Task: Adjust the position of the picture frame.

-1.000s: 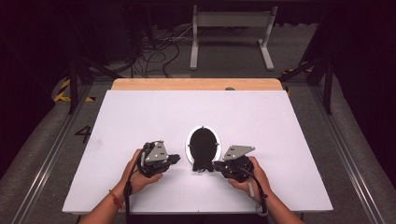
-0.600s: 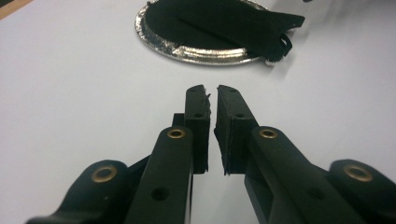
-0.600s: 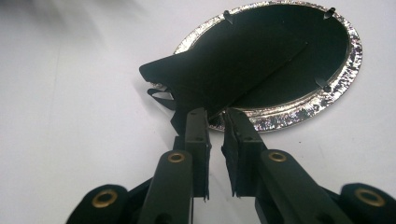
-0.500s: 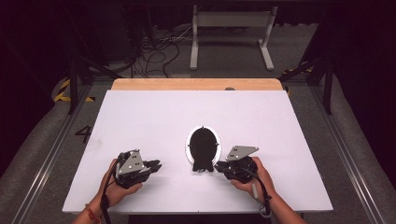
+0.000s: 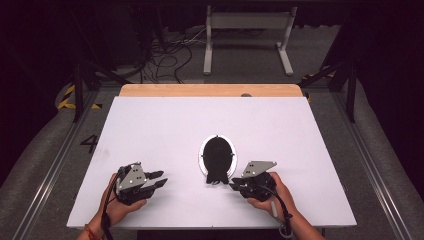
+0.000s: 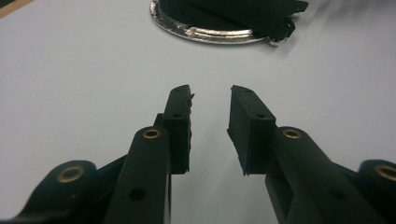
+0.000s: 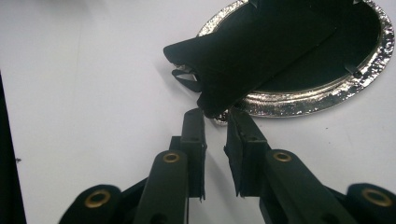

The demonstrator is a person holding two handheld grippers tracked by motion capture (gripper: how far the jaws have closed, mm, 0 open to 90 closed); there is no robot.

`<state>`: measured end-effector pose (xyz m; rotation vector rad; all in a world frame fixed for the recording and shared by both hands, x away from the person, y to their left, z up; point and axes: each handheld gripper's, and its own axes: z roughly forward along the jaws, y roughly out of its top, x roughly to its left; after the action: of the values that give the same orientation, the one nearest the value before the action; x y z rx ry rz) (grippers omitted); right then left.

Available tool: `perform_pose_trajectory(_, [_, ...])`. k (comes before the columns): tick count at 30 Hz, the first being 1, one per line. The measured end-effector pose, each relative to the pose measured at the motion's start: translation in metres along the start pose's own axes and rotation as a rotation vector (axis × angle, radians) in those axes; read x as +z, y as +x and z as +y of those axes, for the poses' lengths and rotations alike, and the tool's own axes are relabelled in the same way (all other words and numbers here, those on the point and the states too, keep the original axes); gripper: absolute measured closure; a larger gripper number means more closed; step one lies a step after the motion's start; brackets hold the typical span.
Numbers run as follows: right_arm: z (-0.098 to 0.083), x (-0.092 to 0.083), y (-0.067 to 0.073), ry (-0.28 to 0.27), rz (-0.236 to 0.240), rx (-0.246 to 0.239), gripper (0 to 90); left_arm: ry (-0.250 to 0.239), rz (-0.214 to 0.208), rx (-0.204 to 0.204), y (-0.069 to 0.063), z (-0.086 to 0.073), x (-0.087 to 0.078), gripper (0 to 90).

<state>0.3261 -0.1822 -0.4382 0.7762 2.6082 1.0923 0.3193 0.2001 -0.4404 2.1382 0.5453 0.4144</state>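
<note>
An oval silver-rimmed frame (image 5: 218, 155) lies face down at the middle of the white table (image 5: 165, 125), its black back up. A black prop flap (image 5: 217, 176) sticks out over its near rim. My left gripper (image 5: 159, 179) rests well left of the frame; its jaws have just been opening and stand open with nothing between them (image 6: 211, 91). My right gripper (image 5: 234, 186) sits just right of the flap's end. Its jaws (image 7: 215, 113) have just been opening too and stand slightly apart just below the flap's tip (image 7: 210, 105), not pressing on it.
The frame's rim (image 6: 210, 35) and the flap (image 6: 252, 11) lie far ahead in the left gripper view. A wooden strip (image 5: 210, 90) runs along the table's far edge. A metal stand (image 5: 247, 30) and cables (image 5: 165, 55) are on the floor beyond.
My left gripper has slid left, away from the oval frame, and its jaws have parted. My right gripper has stayed by the flap, its jaws a little wider.
</note>
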Motion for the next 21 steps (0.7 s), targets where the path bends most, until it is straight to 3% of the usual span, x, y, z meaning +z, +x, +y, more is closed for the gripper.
perform_pose_trajectory(13, [-0.001,0.01,0.002,0.061,0.02,-0.004,76.3,0.025,-0.002,0.01,-0.001,-0.001,0.005,64.9])
perform_pose_trajectory(21, [0.0,0.016,0.002,0.08,0.006,-0.01,77.9,0.029,-0.006,0.012,-0.001,-0.001,0.005,64.3])
